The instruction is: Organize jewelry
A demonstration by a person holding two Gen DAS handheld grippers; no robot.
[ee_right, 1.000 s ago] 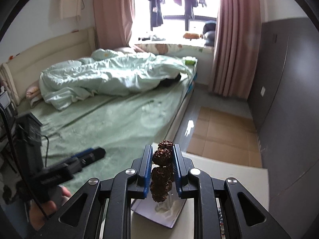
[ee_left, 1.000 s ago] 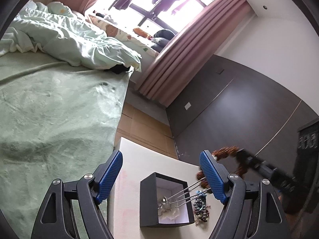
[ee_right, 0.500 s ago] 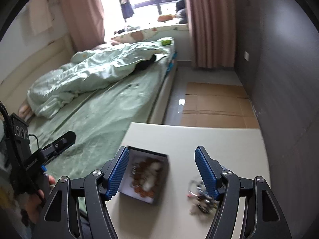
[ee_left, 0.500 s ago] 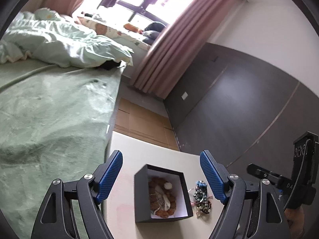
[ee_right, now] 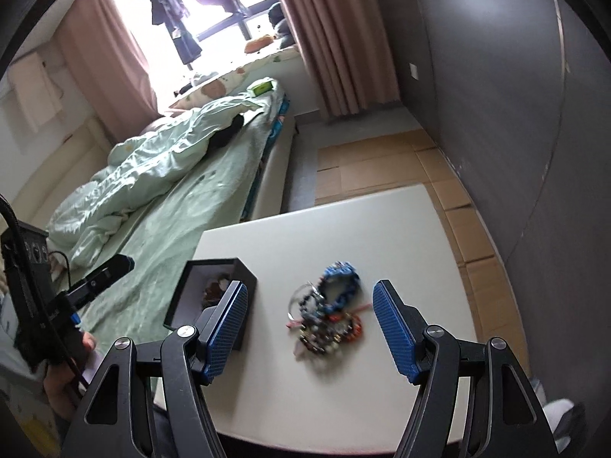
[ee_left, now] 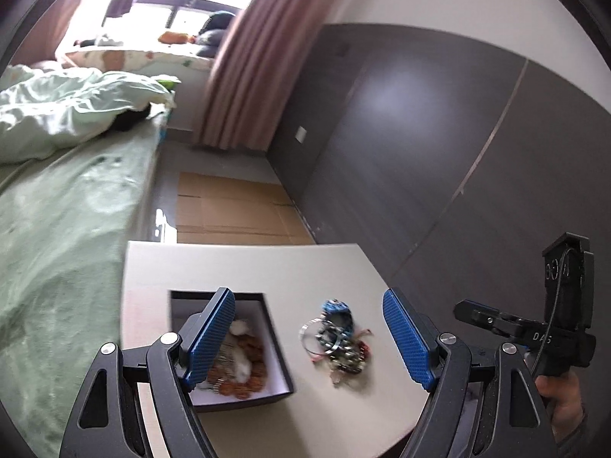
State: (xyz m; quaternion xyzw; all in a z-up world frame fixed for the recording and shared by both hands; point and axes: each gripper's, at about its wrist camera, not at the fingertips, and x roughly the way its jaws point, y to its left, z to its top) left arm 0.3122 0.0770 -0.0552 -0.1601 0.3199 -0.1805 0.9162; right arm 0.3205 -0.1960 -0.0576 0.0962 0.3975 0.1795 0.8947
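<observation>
A black box point(ee_left: 244, 400) with a white lining stands on the white table point(ee_left: 236, 263). A brown bead bracelet point(ee_left: 252, 347) and some silver pieces lie inside it. To its right is a loose pile of jewelry point(ee_left: 336, 339), with a blue bracelet on top. My left gripper point(ee_left: 307, 294) is open above the table, its left finger over the box, and holds nothing. My right gripper point(ee_right: 310, 285) is open and empty too, with the pile point(ee_right: 326, 313) lying below, between its fingers. The box point(ee_right: 249, 297) sits by its left finger.
A bed with a green sheet point(ee_left: 57, 229) runs along the table's left side. Flattened cardboard point(ee_left: 229, 210) covers the floor beyond the table. A dark grey wall point(ee_left: 420, 133) rises at the right. The other hand-held gripper point(ee_left: 496, 320) shows at the right edge.
My right gripper, earlier shut on the brown bead bracelet above the box, has opened, and the bracelet now lies in the box. Both grippers have swung over toward the jewelry pile.
</observation>
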